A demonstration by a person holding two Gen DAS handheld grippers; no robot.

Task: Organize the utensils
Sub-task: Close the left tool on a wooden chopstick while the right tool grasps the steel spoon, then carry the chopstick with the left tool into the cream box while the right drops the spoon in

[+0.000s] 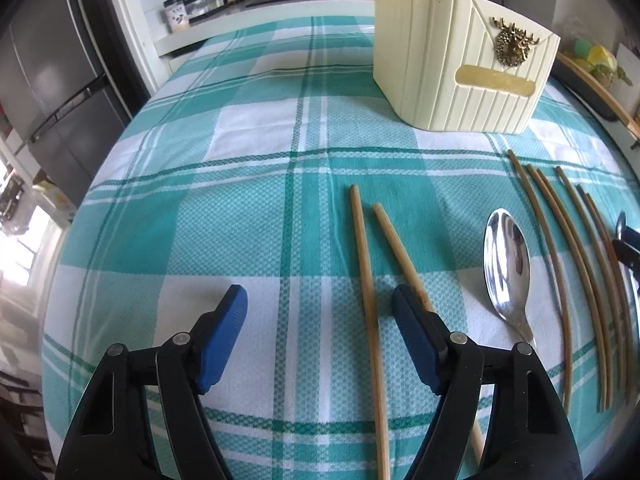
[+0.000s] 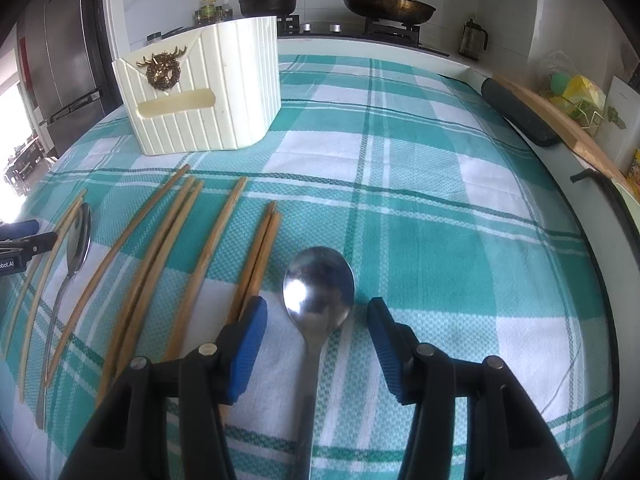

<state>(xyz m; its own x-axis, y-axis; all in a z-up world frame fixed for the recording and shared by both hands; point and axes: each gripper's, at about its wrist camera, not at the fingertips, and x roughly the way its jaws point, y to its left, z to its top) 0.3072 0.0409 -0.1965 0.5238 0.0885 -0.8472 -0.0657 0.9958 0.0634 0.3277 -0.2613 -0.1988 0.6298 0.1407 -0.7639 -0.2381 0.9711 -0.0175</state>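
My left gripper [image 1: 319, 300] is open, low over the checked cloth. A pale chopstick [image 1: 366, 280] lies between its fingers and a second one [image 1: 394, 240] runs under the right finger. A metal spoon [image 1: 507, 264] lies to the right, then several darker chopsticks [image 1: 576, 256]. My right gripper [image 2: 317, 312] is open, its fingers on either side of another metal spoon [image 2: 319, 284]. Left of it lie several brown chopsticks [image 2: 168, 248] and the first spoon [image 2: 78, 240]. A cream ribbed holder [image 1: 452, 68] stands at the back, also in the right wrist view [image 2: 200, 92].
The table is covered by a teal and white checked cloth [image 2: 440, 200]. A stove with a pot [image 2: 268, 0] and a pan [image 2: 388, 4] stands behind. A fridge [image 1: 48, 80] is at the left. A dark tray and wooden board [image 2: 532, 120] lie along the right edge.
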